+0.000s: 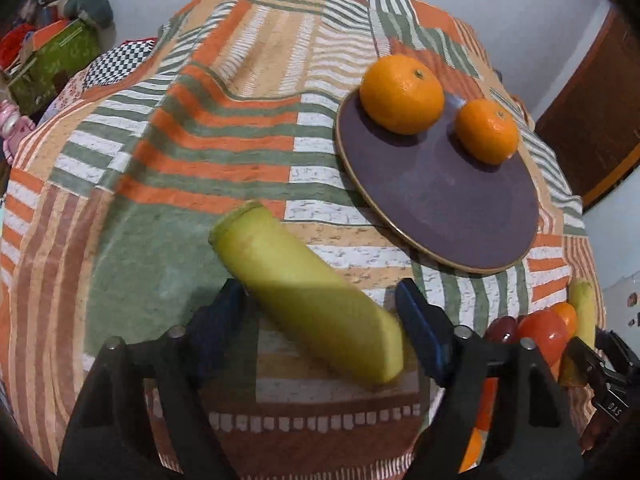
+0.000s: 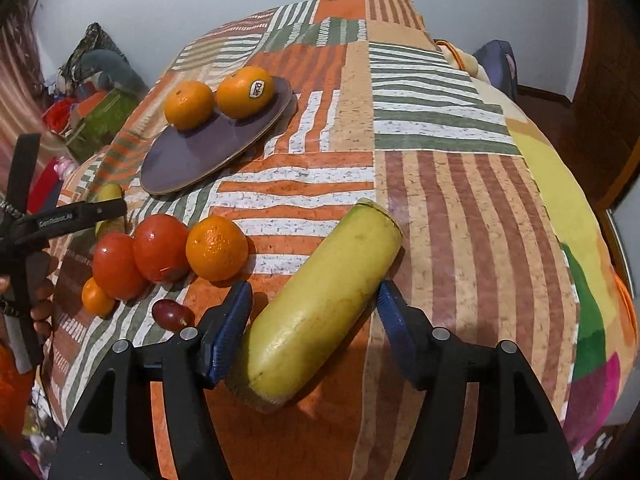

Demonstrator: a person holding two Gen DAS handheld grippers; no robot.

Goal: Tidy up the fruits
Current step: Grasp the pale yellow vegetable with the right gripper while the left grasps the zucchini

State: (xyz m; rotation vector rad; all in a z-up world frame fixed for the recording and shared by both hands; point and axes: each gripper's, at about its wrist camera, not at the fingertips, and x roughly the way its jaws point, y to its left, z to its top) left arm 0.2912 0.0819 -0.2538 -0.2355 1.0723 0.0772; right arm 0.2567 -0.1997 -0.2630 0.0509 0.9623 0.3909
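A purple plate [image 1: 452, 208] on the patterned cloth holds two oranges [image 1: 402, 94] [image 1: 487, 131]; it also shows in the right wrist view [image 2: 192, 160] with the oranges [image 2: 189, 105] [image 2: 245, 91]. My left gripper [image 1: 320, 304] is open around a yellow-green banana piece [image 1: 316, 300] that lies between its blue pads. My right gripper [image 2: 314, 304] is open around another banana piece [image 2: 324, 304] lying on the cloth. Two tomatoes [image 2: 160, 248] [image 2: 116, 266], an orange [image 2: 217, 249], a small orange [image 2: 96, 298] and a red grape [image 2: 172, 314] lie left of it.
The left gripper's black body [image 2: 60, 216] shows at the left edge of the right wrist view. Boxes and clutter [image 2: 92, 116] sit beyond the table's far left edge. A wooden door [image 1: 588, 120] stands at the right.
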